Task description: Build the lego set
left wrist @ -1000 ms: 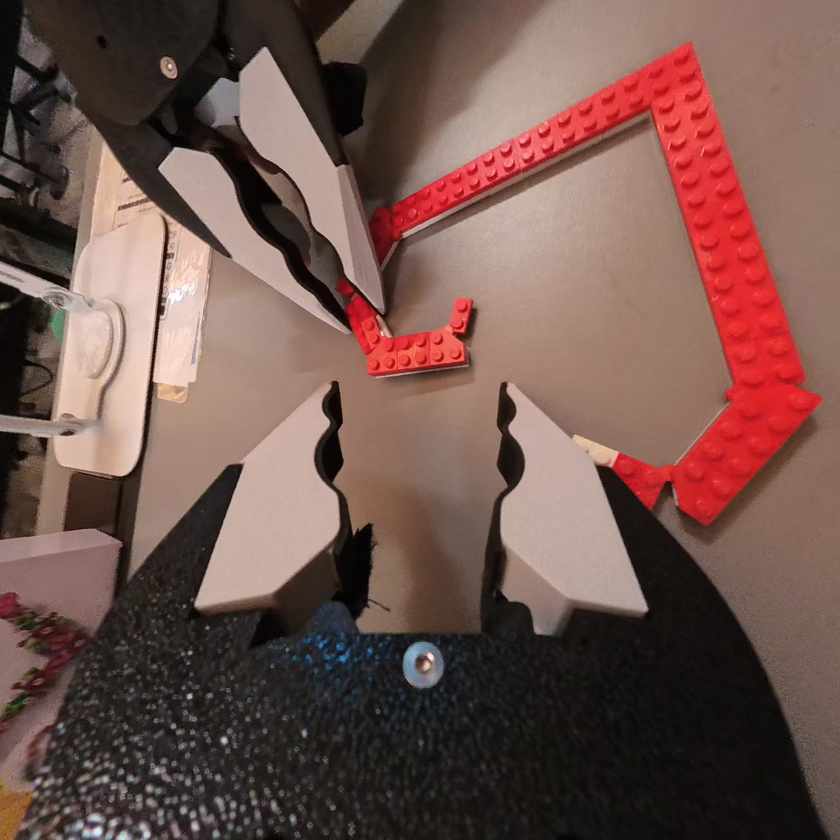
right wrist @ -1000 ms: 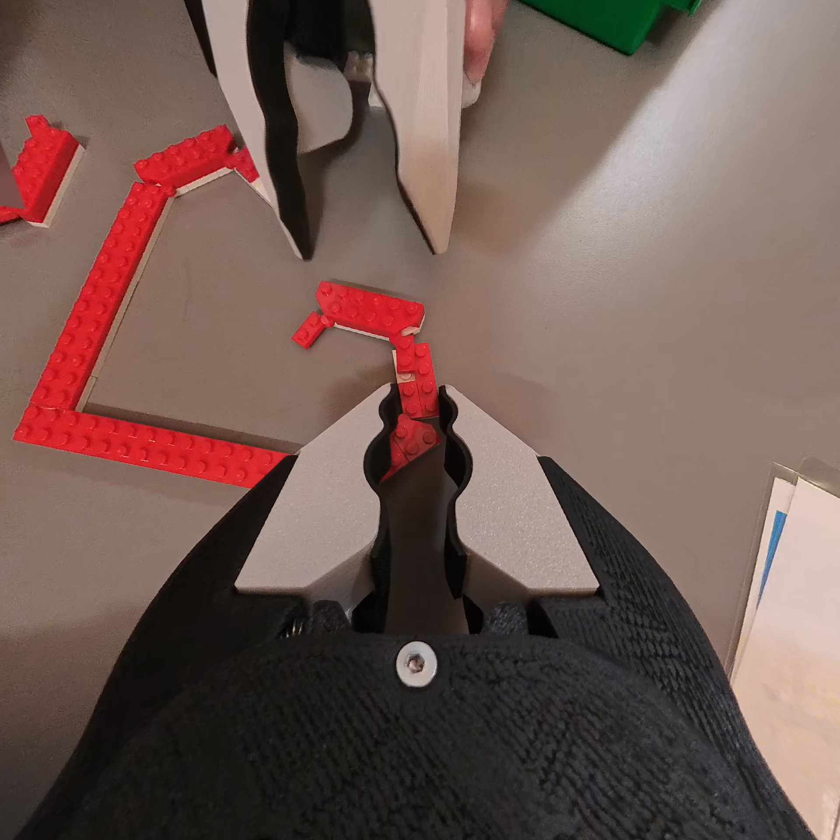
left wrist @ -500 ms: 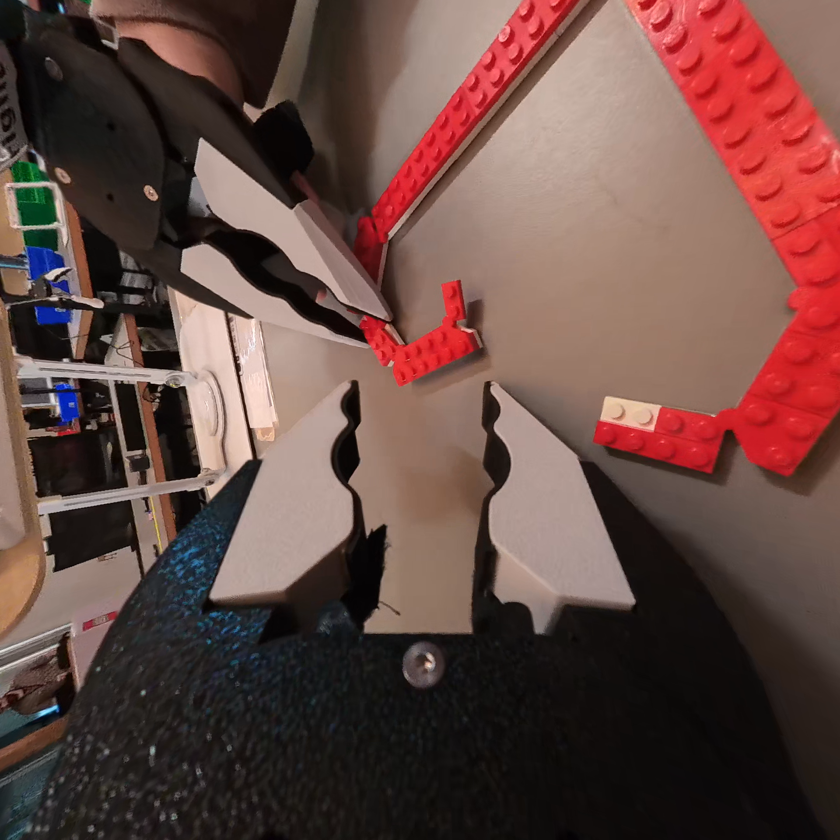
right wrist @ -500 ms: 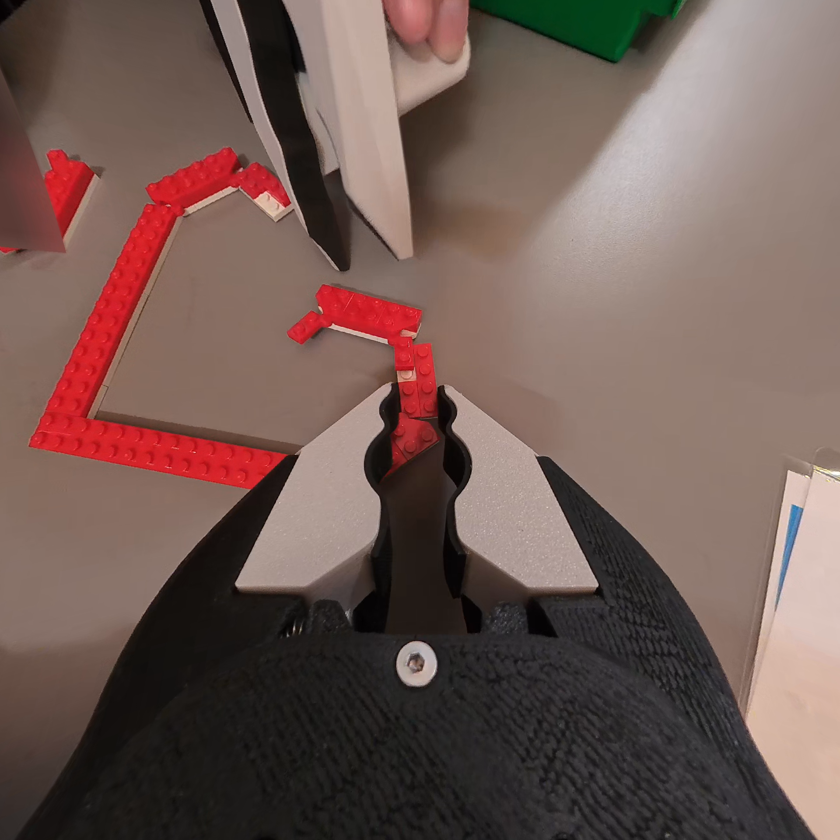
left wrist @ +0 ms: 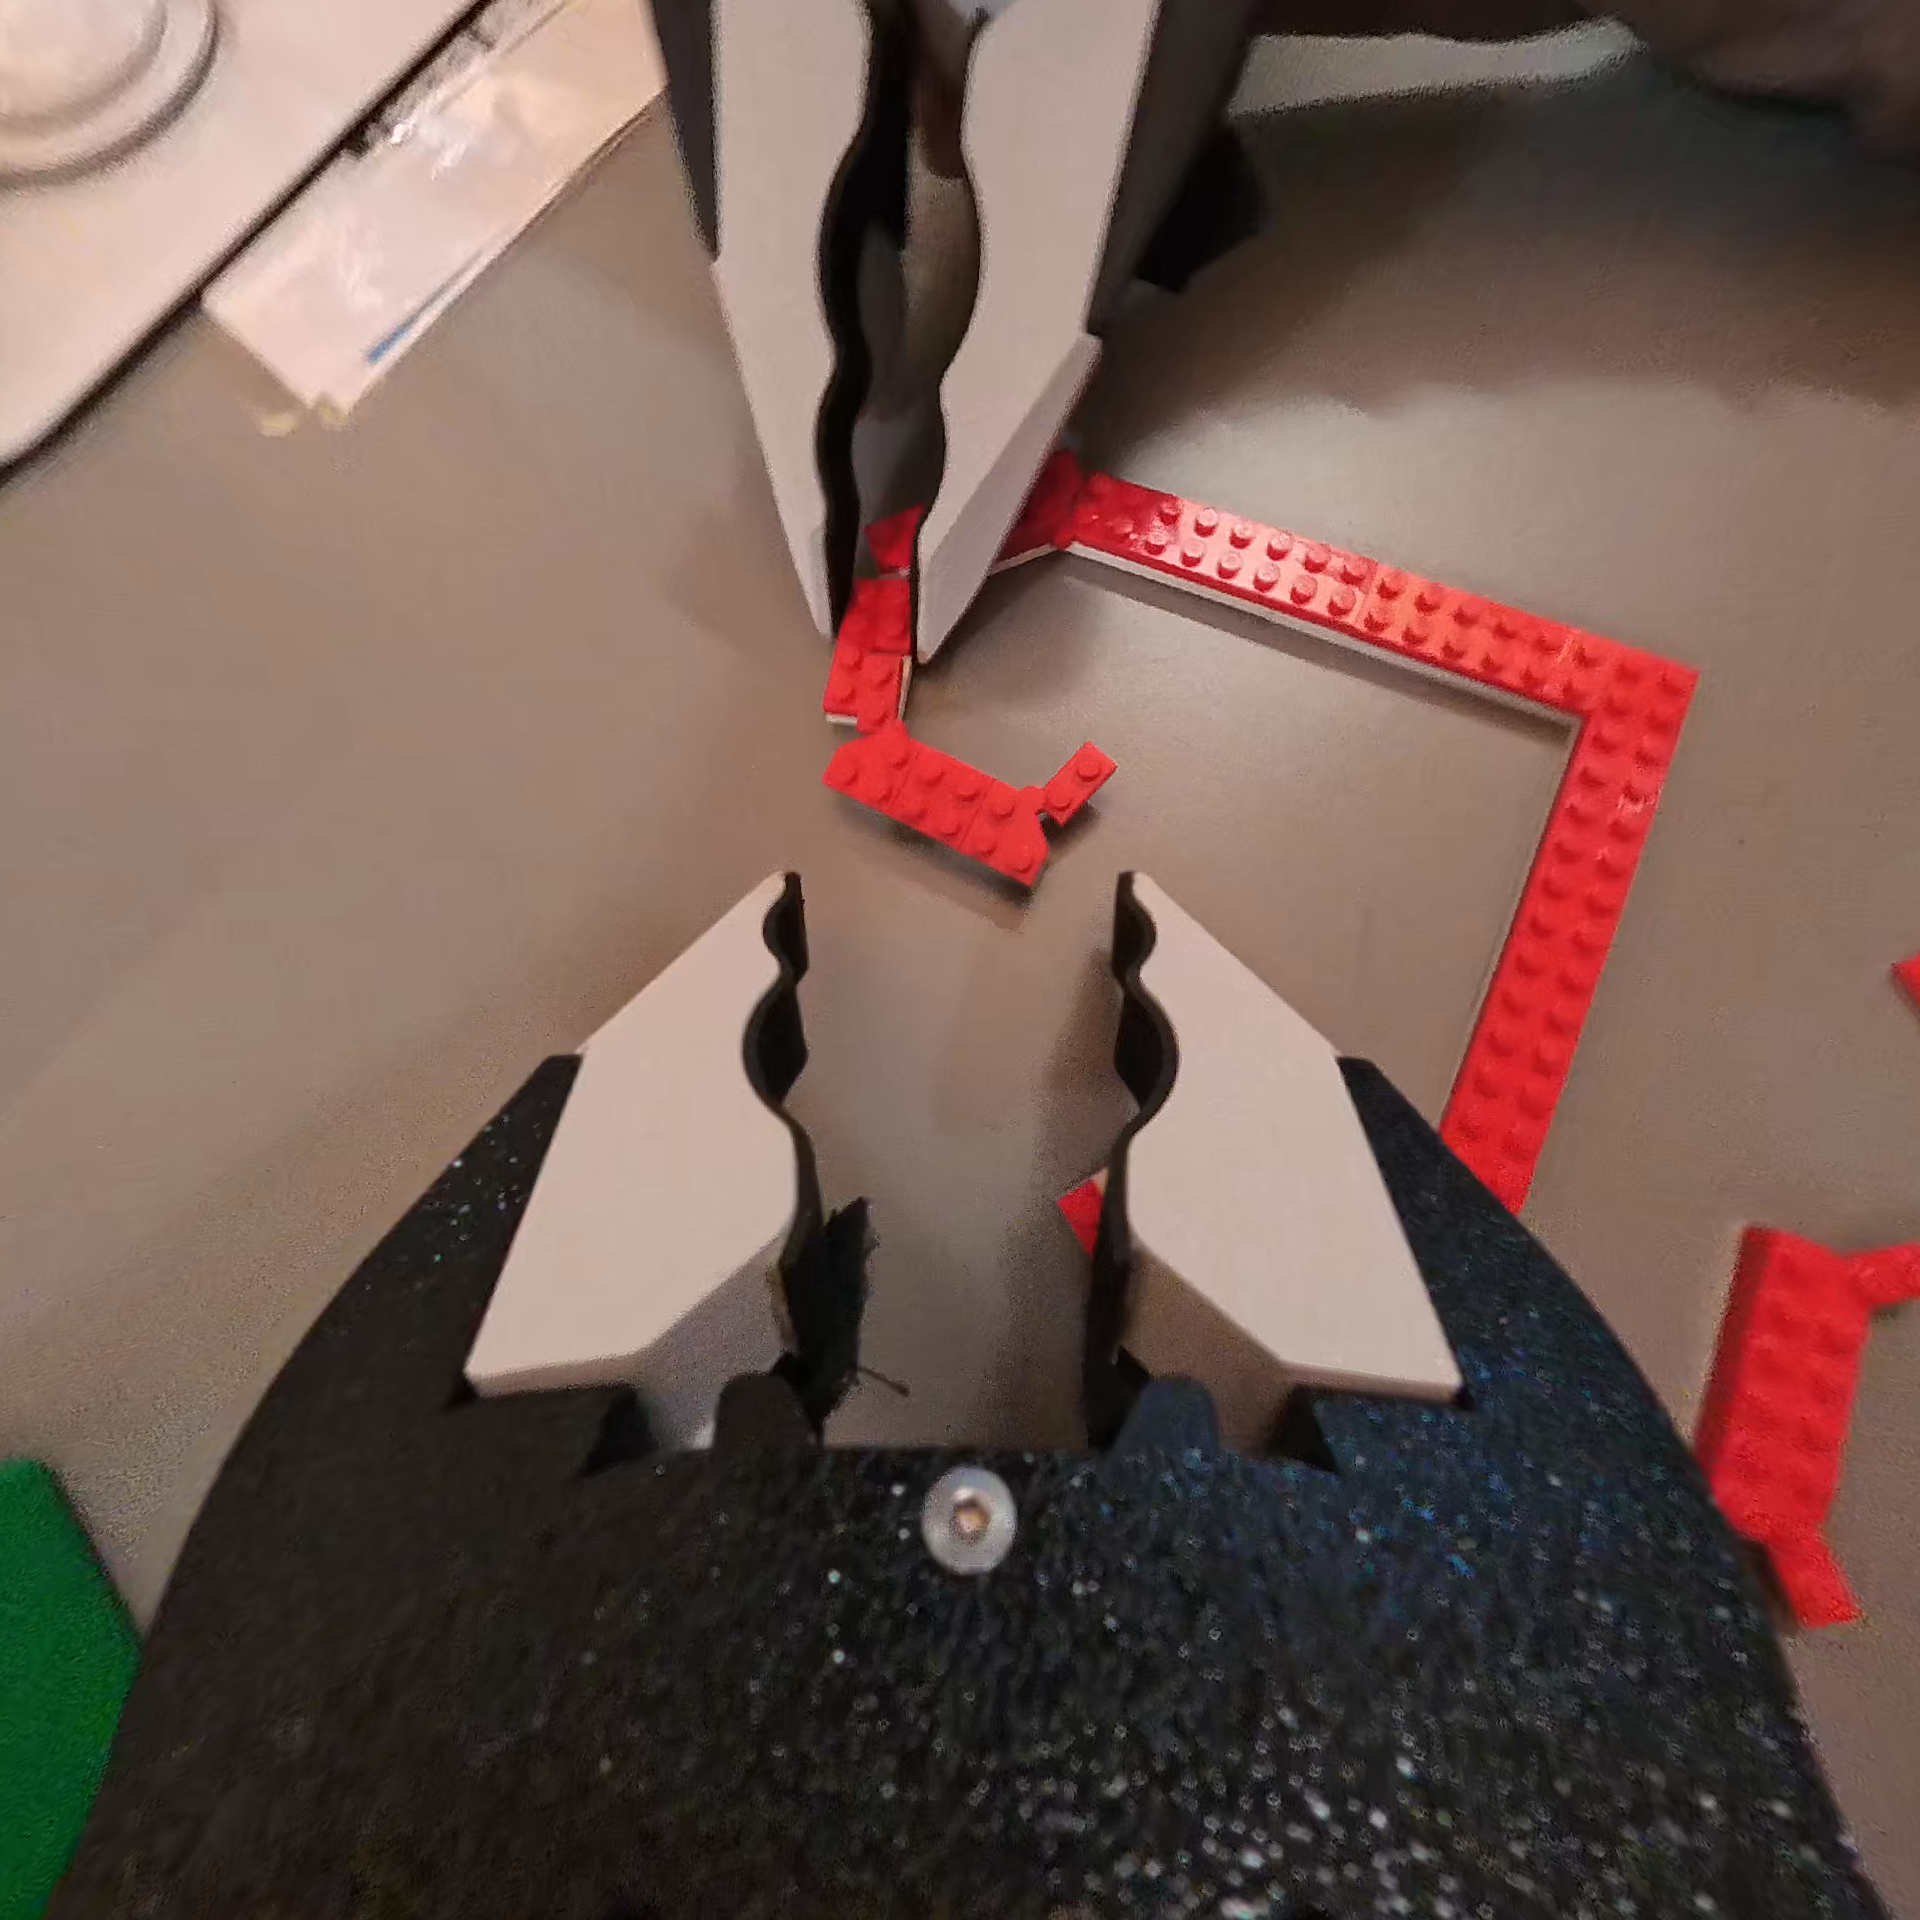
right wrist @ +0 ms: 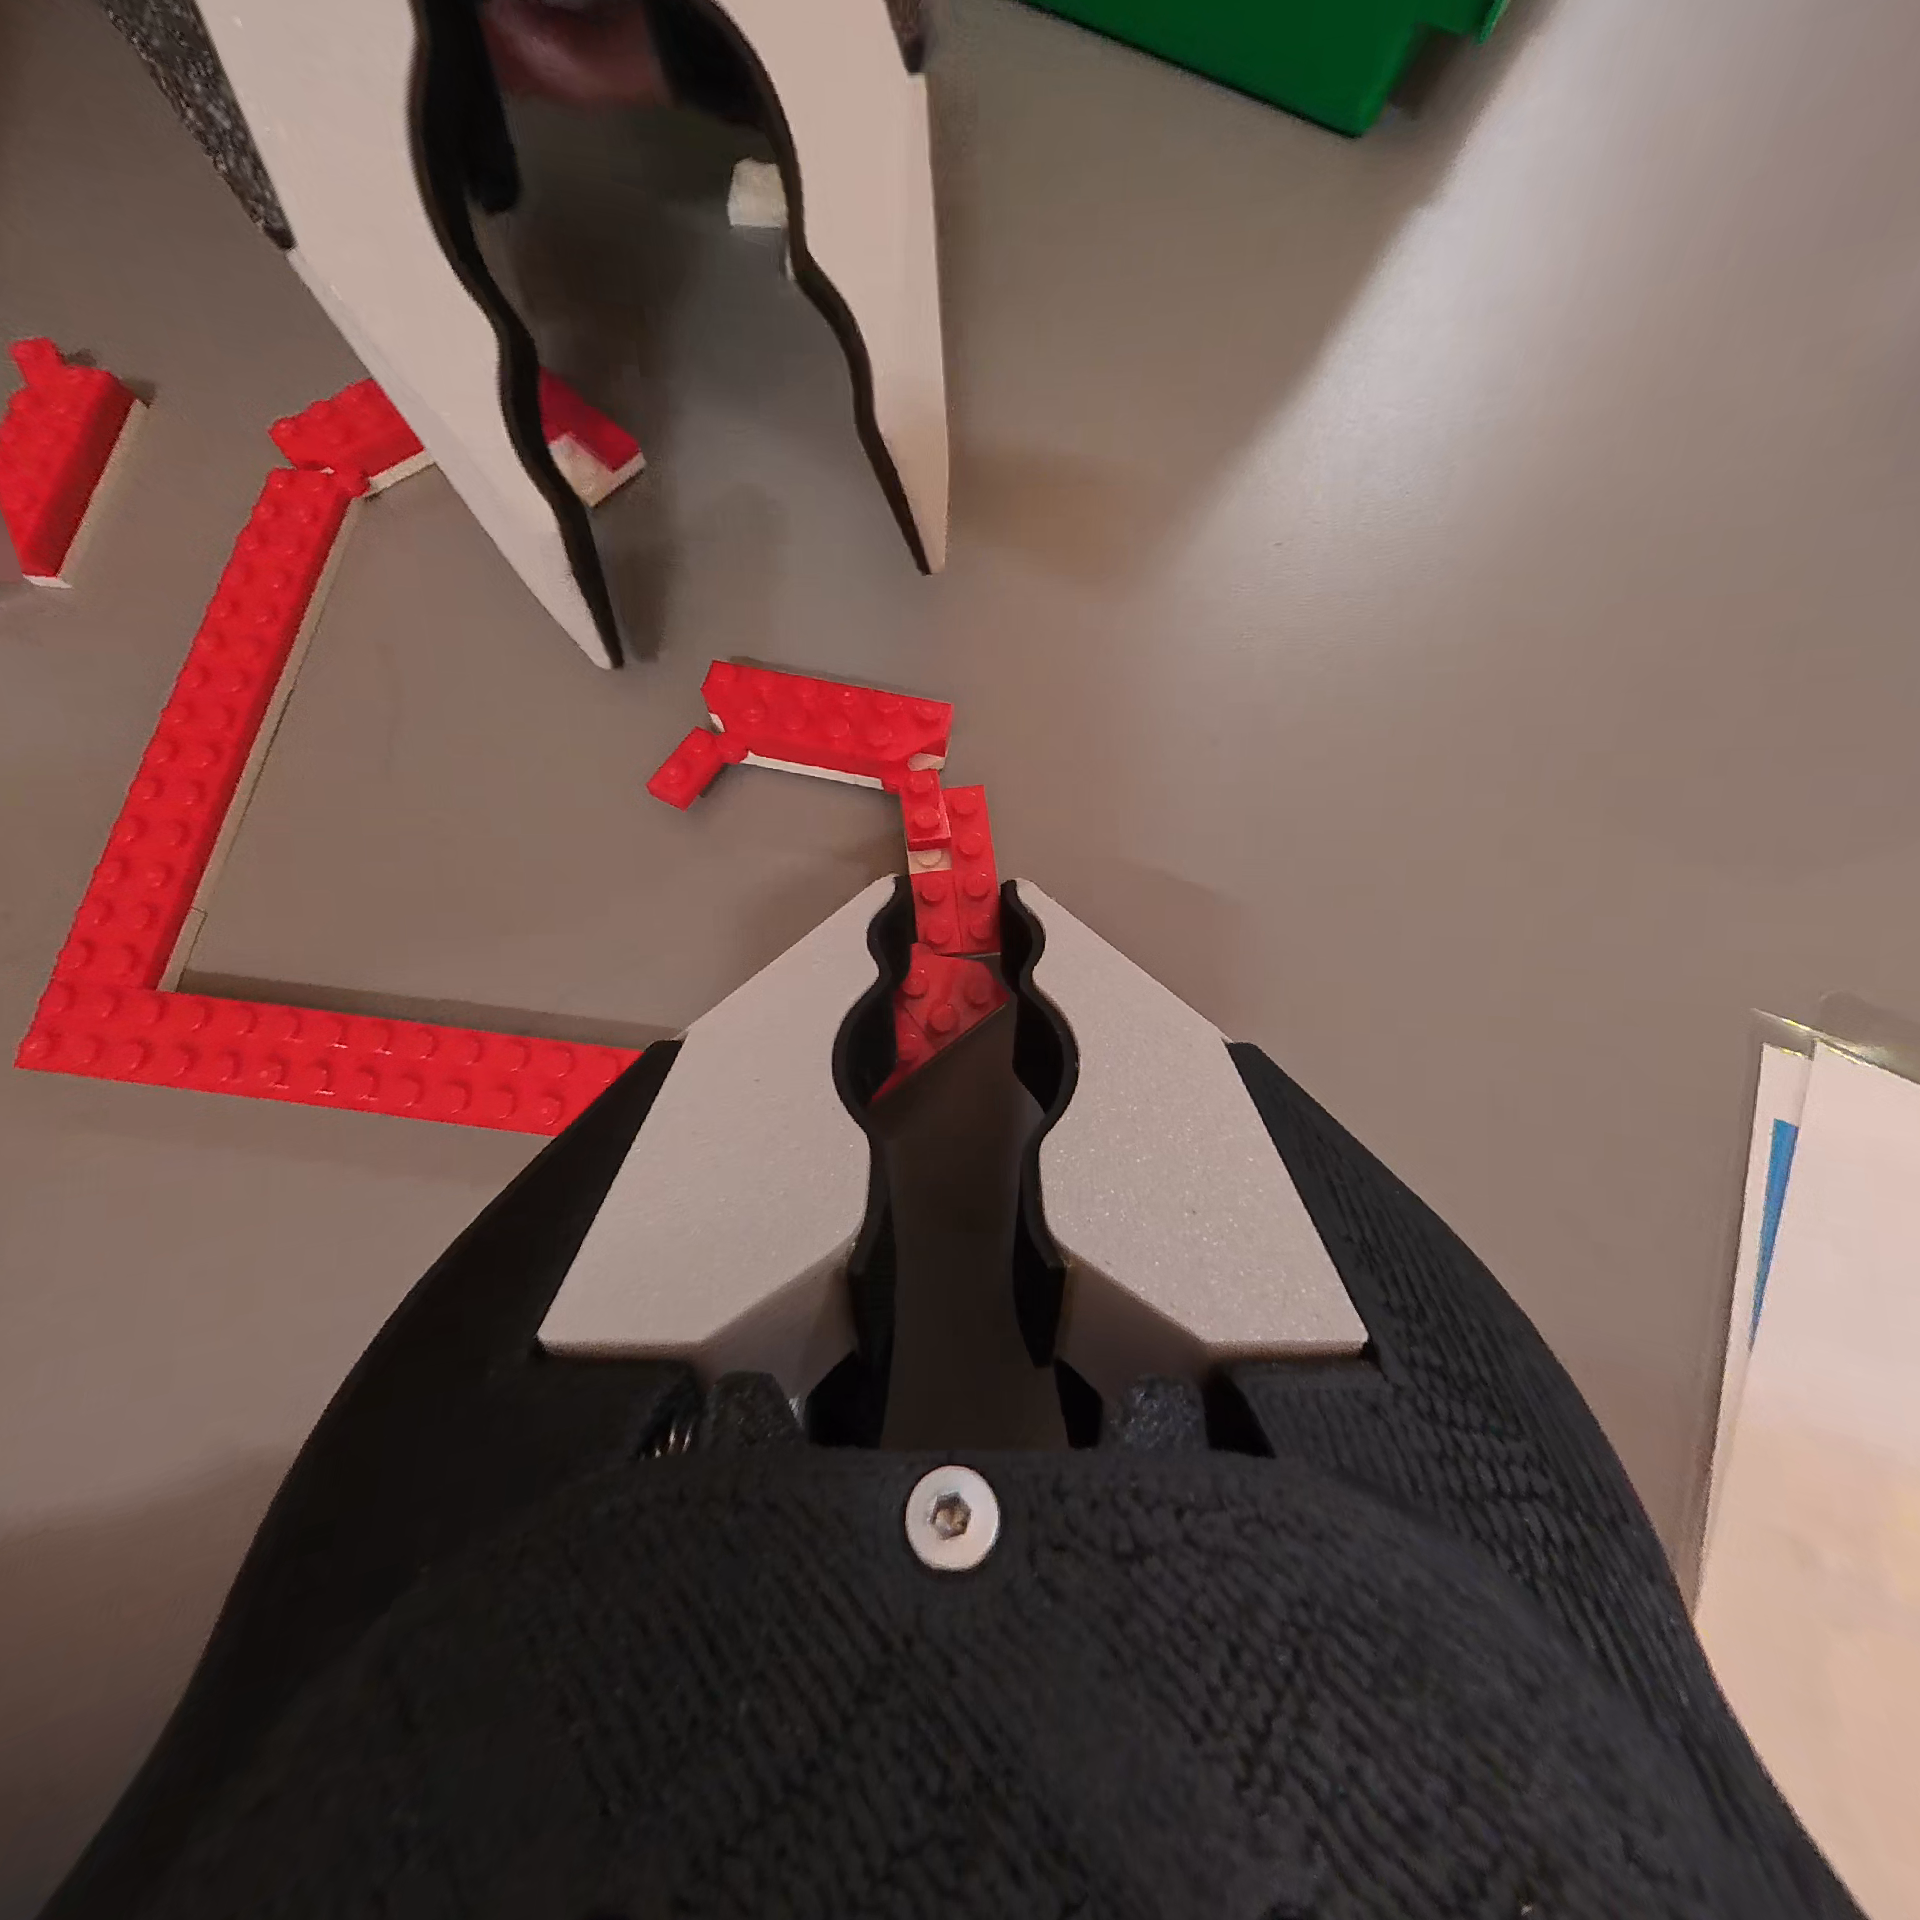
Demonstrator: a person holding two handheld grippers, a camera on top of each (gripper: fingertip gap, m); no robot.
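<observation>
A small hooked piece of red plates (right wrist: 831,722) lies on the grey table (right wrist: 1351,623). My right gripper (right wrist: 951,891) is shut on its near arm. It also shows in the left wrist view (left wrist: 940,795), with the right gripper (left wrist: 875,639) at its far end. My left gripper (left wrist: 956,883) is open and empty, just short of the piece; it shows across the table in the right wrist view (right wrist: 774,613). A large red L-shaped frame (left wrist: 1558,883) (right wrist: 208,748) lies beside the piece.
A loose red plate group (left wrist: 1787,1392) (right wrist: 52,457) lies apart from the frame. Another red and white group (right wrist: 582,436) sits behind the left fingers. A green block (right wrist: 1247,52) (left wrist: 52,1662) is at the table's side. Papers (left wrist: 364,260) (right wrist: 1829,1351) lie near the edge. From the left gripper's tips to the green block (left wrist: 52,1662) is close to 20 centimeters.
My left gripper has swung round and now faces the small red piece head on, fingers still open. The right gripper keeps its hold and has not moved.
</observation>
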